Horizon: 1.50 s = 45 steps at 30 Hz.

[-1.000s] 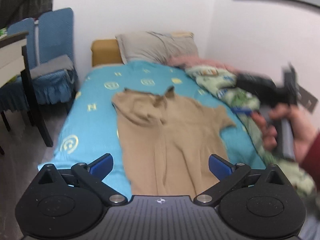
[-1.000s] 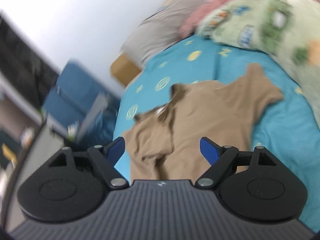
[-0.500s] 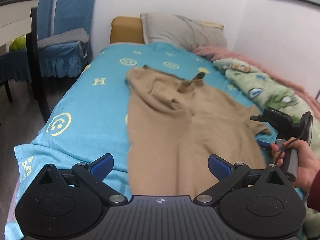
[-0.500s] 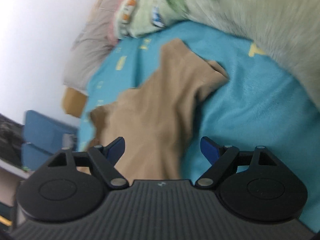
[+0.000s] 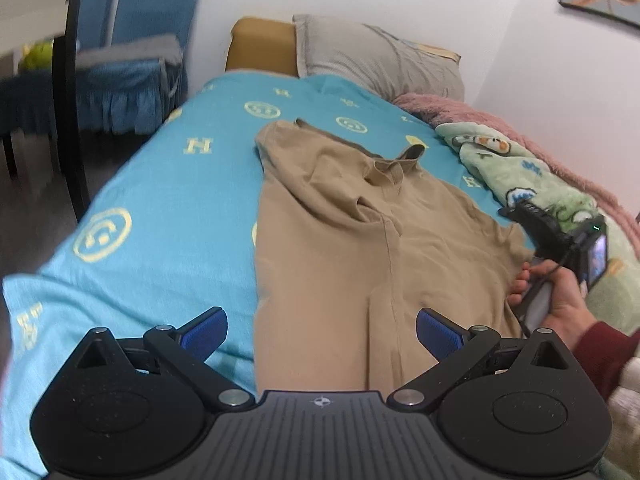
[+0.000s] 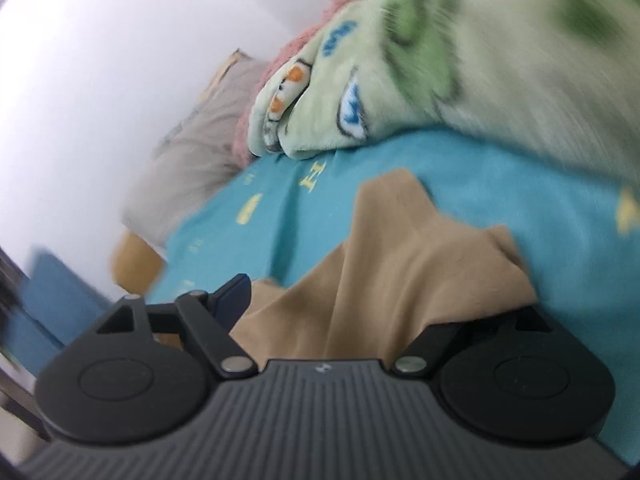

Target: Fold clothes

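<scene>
A tan short-sleeved shirt [image 5: 360, 240] lies spread on a turquoise bed sheet [image 5: 160, 200], collar towards the pillow, its left side folded inward. My left gripper [image 5: 322, 330] is open and empty, hovering over the shirt's bottom hem. My right gripper [image 6: 380, 300] is open, low over the shirt's right sleeve [image 6: 420, 248]; its right fingertip is hidden under the sleeve cloth. The right gripper also shows in the left wrist view [image 5: 560, 236], held by a hand at the shirt's right sleeve.
A green cartoon blanket [image 5: 540, 184] and a pink blanket [image 5: 480, 116] are piled along the wall side of the bed. A grey pillow [image 5: 376, 60] lies at the head. Blue chairs [image 5: 128, 72] and a dark table leg [image 5: 72, 120] stand left of the bed.
Both grippers have moved closer to the bed. The right gripper has dropped down onto the shirt's right sleeve, tilting as it went. The shirt has not moved.
</scene>
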Motion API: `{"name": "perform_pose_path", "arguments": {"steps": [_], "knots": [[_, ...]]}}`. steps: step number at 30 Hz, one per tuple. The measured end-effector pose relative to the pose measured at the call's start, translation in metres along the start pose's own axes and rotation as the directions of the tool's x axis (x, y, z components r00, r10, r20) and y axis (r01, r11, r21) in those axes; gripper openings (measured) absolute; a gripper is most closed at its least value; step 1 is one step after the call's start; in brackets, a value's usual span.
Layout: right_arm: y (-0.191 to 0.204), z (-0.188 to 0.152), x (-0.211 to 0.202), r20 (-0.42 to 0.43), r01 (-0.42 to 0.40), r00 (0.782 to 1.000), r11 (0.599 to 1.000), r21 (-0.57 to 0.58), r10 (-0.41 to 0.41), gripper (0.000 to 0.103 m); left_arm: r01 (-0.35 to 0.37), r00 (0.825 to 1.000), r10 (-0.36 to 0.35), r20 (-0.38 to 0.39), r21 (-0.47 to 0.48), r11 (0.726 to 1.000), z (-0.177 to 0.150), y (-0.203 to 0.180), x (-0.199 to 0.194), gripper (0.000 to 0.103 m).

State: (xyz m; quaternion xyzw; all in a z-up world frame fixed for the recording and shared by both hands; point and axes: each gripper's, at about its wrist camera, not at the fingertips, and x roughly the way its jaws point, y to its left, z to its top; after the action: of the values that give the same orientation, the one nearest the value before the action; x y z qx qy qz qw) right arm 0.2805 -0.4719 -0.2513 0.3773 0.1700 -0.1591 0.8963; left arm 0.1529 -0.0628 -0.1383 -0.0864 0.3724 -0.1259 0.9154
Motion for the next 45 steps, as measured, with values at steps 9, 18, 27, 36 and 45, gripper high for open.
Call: {"name": "perform_pose_path", "arguments": {"steps": [9, 18, 27, 36, 45], "knots": [[0.076, 0.024, -0.023, 0.064, 0.113, 0.993, 0.9, -0.421, -0.095, 0.009, -0.015, 0.999, 0.015, 0.053, 0.007, 1.0, 0.007, -0.001, -0.013, 0.102], [0.207, 0.006, -0.064, 0.098, 0.067, 0.995, 0.752, -0.656, -0.003, 0.009, -0.038, 0.991, 0.037, 0.13, 0.004, 0.999, 0.017, 0.011, -0.046, 0.101], [0.288, -0.109, -0.052, -0.002, -0.008, 1.0, 0.528, -0.849, 0.014, 0.009, -0.128, 0.967, 0.132, 0.216, -0.035, 0.991, 0.038, 0.048, -0.071, 0.098], [0.289, -0.152, -0.019, -0.135, -0.087, 0.99, 0.549, -0.831, -0.047, 0.017, -0.137, 0.975, 0.151, 0.161, -0.092, 0.986, 0.048, 0.081, -0.056, 0.098], [0.276, -0.111, -0.122, -0.267, -0.259, 0.96, 0.609, -0.749, 0.08, 0.087, -0.129, 0.976, 0.136, 0.169, -0.048, 0.99, 0.04, 0.065, -0.057, 0.098]]}}
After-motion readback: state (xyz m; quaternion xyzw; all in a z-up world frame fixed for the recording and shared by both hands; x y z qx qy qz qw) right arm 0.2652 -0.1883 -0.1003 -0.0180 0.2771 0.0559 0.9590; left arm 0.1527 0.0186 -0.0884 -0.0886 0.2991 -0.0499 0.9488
